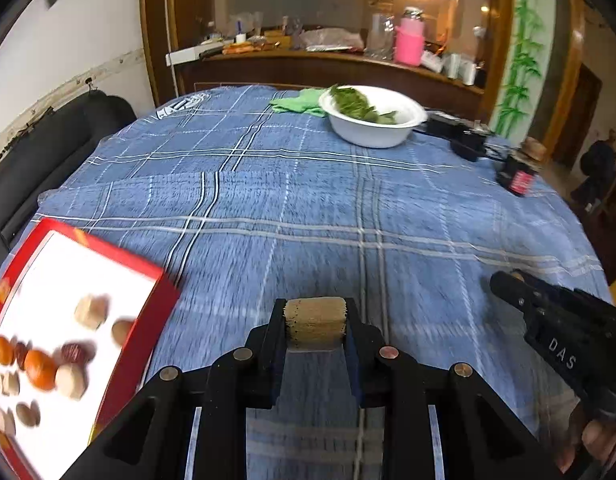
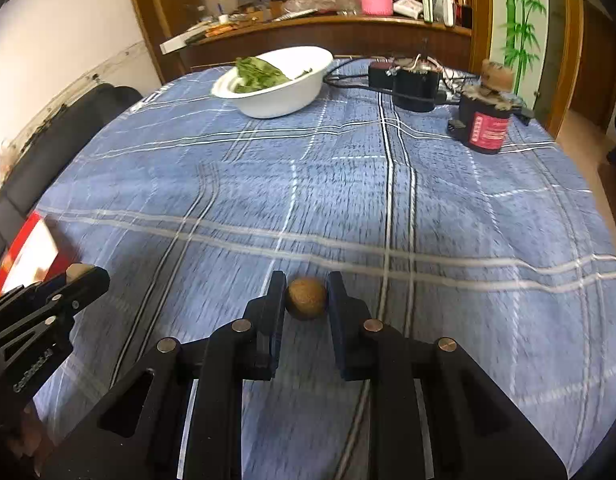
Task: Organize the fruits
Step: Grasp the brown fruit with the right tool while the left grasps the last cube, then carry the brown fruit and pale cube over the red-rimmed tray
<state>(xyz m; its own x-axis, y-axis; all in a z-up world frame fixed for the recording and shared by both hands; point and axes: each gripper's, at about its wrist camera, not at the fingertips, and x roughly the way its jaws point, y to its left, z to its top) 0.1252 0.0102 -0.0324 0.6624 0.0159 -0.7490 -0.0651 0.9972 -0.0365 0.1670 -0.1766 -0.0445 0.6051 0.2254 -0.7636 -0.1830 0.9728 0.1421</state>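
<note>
Now the left gripper (image 1: 315, 322) clamps a tan block (image 1: 315, 322); the right gripper (image 2: 306, 298) pinches a brown ball (image 2: 306, 298), red tray (image 1: 148, 320) near left.

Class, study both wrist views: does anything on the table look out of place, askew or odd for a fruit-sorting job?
Yes. The red-edged tray lies askew to the cloth's stripes at the table's left edge. The white bowl holds leafy greens, not fruit. A tangle of black devices and cables clutters the far side.
</note>
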